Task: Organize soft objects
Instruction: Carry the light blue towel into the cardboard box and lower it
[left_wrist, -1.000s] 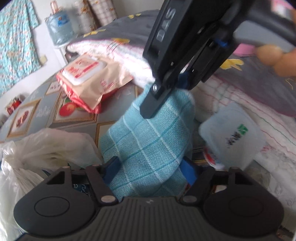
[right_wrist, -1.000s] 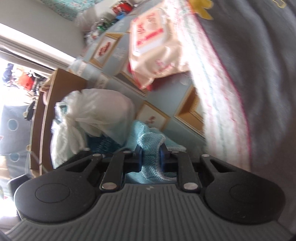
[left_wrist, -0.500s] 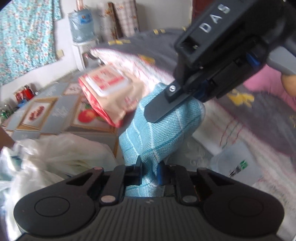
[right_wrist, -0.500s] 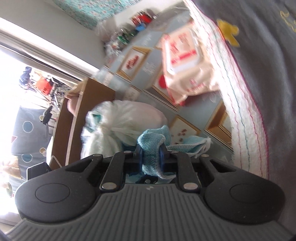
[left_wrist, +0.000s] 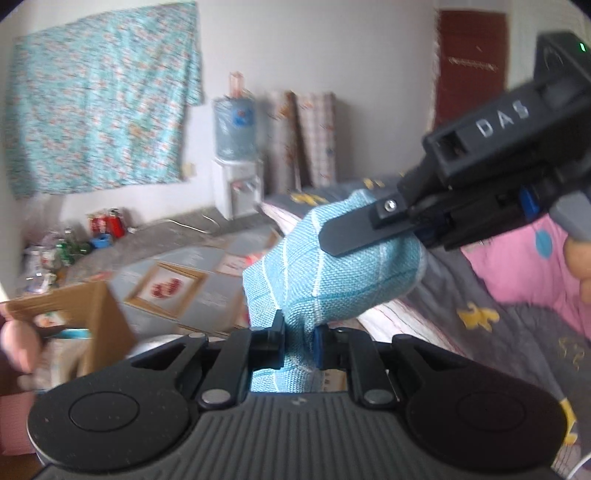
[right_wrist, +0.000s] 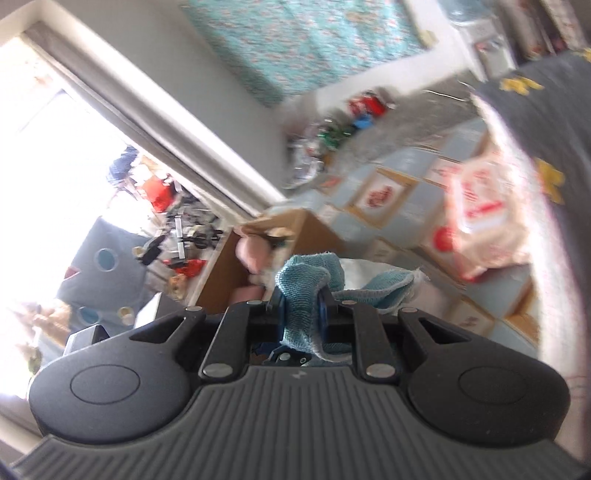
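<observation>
Blue cloth (left_wrist: 332, 269) pinched between both claws, left claw (left_wrist: 299, 338) and right claw (right_wrist: 301, 306).

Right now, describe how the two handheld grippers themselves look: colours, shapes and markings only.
The left gripper has a black ribbed body with two round lobes, silver rivets, black fingers and a blue pad. The right gripper matches it, with blue pads on both fingers. From the left wrist view, its boxy black housing carries white letters DAS, a small green light and a grey trigger. No cables are identifiable.

Black ribbed tongs (left_wrist: 298, 341), white "DAS" lettering
</observation>
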